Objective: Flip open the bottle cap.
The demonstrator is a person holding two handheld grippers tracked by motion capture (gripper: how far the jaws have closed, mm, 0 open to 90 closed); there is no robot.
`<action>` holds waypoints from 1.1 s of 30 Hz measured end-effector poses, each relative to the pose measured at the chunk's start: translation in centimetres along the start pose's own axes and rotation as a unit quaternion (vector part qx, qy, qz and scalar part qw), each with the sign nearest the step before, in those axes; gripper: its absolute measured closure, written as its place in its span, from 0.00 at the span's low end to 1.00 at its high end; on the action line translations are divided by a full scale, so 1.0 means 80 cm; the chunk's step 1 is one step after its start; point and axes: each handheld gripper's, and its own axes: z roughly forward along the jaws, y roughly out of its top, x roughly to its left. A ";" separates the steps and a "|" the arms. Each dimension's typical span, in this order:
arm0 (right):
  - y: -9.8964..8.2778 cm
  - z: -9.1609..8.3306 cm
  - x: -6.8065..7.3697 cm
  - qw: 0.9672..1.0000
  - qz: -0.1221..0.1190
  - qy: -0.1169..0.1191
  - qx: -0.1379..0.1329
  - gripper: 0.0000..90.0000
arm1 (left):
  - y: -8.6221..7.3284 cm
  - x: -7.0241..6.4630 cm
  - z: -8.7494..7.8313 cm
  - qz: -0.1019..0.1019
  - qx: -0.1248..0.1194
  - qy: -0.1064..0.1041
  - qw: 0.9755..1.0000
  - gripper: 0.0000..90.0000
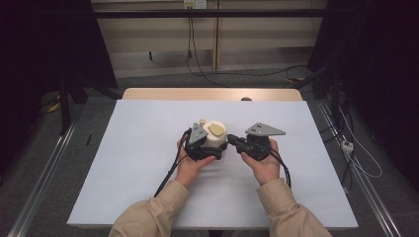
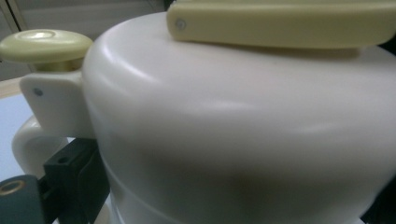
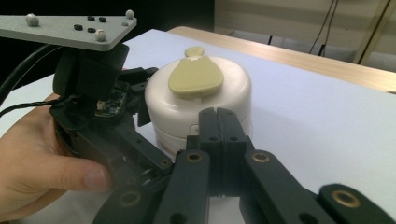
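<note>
Cream round plastic pot with pale-yellow lid tab stands at the centre of the white table. Left gripper, at its 8 o'clock, grasps its side; right gripper, at 4 o'clock, jaws clenched empty, tips against its wall.

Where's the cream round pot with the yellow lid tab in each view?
High view: cream round plastic pot at table centre, between both hands.
Left gripper view: close up, across most of the frame.
Right gripper view: centre, beyond the shut claw.
Shared landmark: pale yellow lid tab.
</note>
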 end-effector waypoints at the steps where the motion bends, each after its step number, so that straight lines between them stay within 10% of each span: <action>1: 0.001 0.002 0.001 1.000 -0.003 0.000 0.002 1.00 | 0.000 0.000 0.000 0.000 0.001 0.000 1.000 0.05; 33: 0.029 0.016 0.015 0.999 -0.029 -0.009 0.031 1.00 | 0.000 -0.001 0.000 -0.006 -0.001 0.002 1.000 0.05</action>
